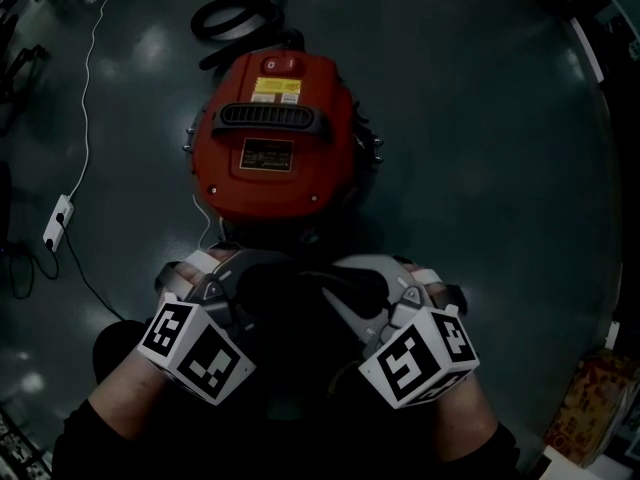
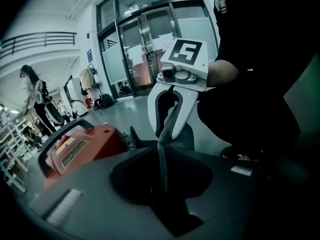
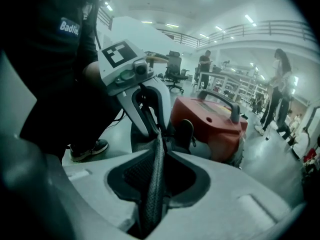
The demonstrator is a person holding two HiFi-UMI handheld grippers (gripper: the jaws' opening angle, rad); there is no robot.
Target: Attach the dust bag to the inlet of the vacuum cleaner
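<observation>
The red vacuum cleaner (image 1: 275,138) stands on the dark floor just beyond both grippers, its black handle on top. Between the grippers stretches the dark mesh dust bag (image 1: 290,303), held low in front of the person. My left gripper (image 1: 232,268) is shut on one edge of it and my right gripper (image 1: 375,273) on the opposite edge. In the left gripper view the bag's fabric (image 2: 162,159) runs from my jaws to the right gripper (image 2: 172,116), with the vacuum (image 2: 82,146) at left. The right gripper view mirrors this: fabric (image 3: 155,169), left gripper (image 3: 150,115), vacuum (image 3: 210,121). The inlet is hidden.
A black hose (image 1: 235,13) coils behind the vacuum. A white cable with a power block (image 1: 58,218) lies on the floor at left. A patterned box (image 1: 590,408) sits at the lower right. People (image 3: 277,89) stand far off; glass doors (image 2: 145,49) are behind.
</observation>
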